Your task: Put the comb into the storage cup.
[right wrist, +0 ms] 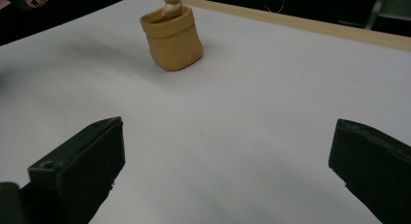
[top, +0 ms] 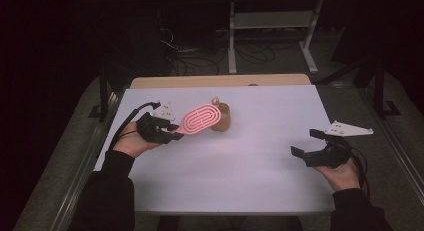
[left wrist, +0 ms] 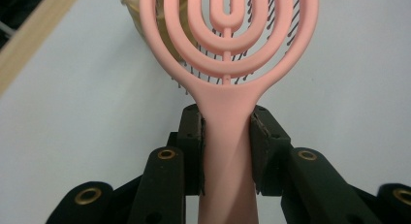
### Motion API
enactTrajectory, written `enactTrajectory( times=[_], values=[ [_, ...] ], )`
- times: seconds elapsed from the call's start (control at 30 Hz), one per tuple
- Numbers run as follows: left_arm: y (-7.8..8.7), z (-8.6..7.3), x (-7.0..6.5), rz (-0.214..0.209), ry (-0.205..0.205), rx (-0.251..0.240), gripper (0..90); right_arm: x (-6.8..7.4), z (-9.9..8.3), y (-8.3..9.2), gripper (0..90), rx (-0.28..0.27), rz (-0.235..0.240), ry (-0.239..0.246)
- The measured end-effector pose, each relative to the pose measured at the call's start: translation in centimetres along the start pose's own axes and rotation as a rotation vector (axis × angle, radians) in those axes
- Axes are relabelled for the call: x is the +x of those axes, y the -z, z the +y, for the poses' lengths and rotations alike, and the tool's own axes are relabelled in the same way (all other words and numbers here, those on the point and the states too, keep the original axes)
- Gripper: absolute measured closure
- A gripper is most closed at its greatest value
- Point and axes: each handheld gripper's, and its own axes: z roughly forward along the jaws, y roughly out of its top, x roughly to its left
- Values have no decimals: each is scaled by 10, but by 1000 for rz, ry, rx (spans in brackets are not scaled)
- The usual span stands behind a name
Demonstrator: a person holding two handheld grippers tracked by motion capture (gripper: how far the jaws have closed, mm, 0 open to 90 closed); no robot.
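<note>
Left gripper [top: 172, 132] clamps pink hairbrush [top: 200, 119] by its handle, head raised above white table [top: 250, 156], just before tan pot [top: 221, 116]. Right gripper [top: 307, 142] hovers wide apart, nothing between, well clear.

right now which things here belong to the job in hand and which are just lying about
In the job:
- pink plastic hairbrush with an oval looped head, its handle clamped in the left gripper
- tan sack-shaped holder with a small pale figure inside, just behind the brush

Lying about:
- right gripper, open over bare white table
</note>
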Motion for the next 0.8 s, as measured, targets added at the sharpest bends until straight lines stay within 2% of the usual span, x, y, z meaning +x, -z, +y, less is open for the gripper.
enactTrajectory(
  times=[0.23,0.47,0.8],
  values=[
    [8,13,2,10,-9,-32,699,0,20,3,0,-5,22,13],
    [11,22,2,25,-26,-58,699,2,37,3,0,16,50,35],
    [11,38,0,33,-49,-83,699,7,60,-3,0,9,93,45]
  ],
)
